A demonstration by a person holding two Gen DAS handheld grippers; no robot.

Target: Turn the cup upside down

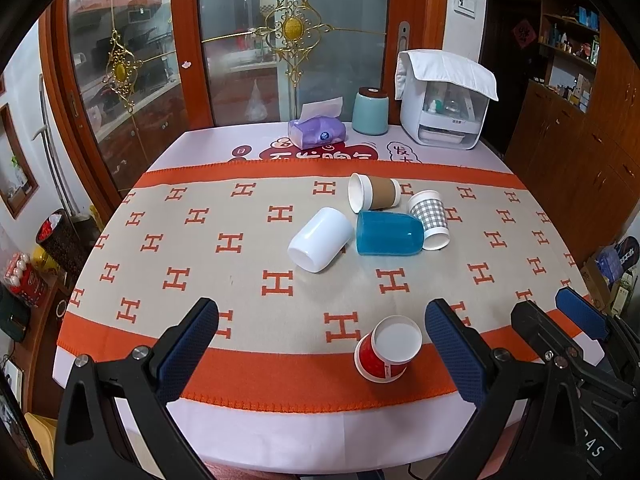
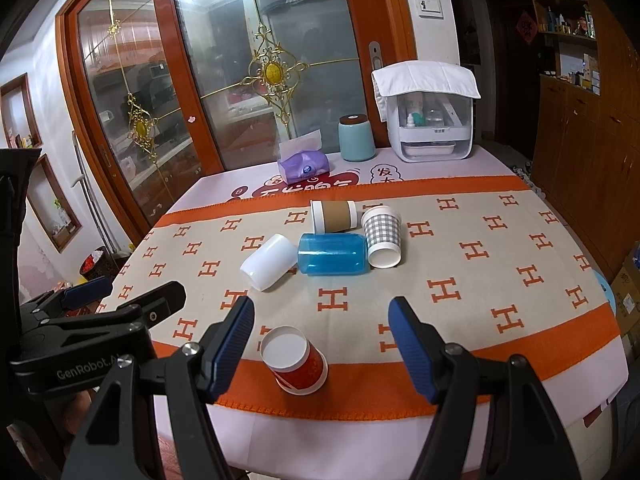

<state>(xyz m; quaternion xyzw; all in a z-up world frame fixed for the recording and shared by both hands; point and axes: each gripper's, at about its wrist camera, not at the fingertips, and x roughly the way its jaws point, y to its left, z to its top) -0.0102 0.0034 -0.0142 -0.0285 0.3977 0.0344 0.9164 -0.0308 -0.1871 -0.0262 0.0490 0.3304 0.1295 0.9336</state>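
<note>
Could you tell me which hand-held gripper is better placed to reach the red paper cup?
Probably right: the red paper cup sits between the open right hand-held gripper fingers, but off-centre toward one finger of the left hand-held gripper.

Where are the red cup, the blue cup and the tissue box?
red cup (image 1: 376,364), left wrist view, on its red side wall.
blue cup (image 2: 332,255), right wrist view, mid-body.
tissue box (image 1: 317,133), left wrist view, on its purple front.

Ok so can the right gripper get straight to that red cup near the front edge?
Probably yes. The right gripper is open, and the red cup stands upside down just ahead between its fingers, with nothing between them.
</note>
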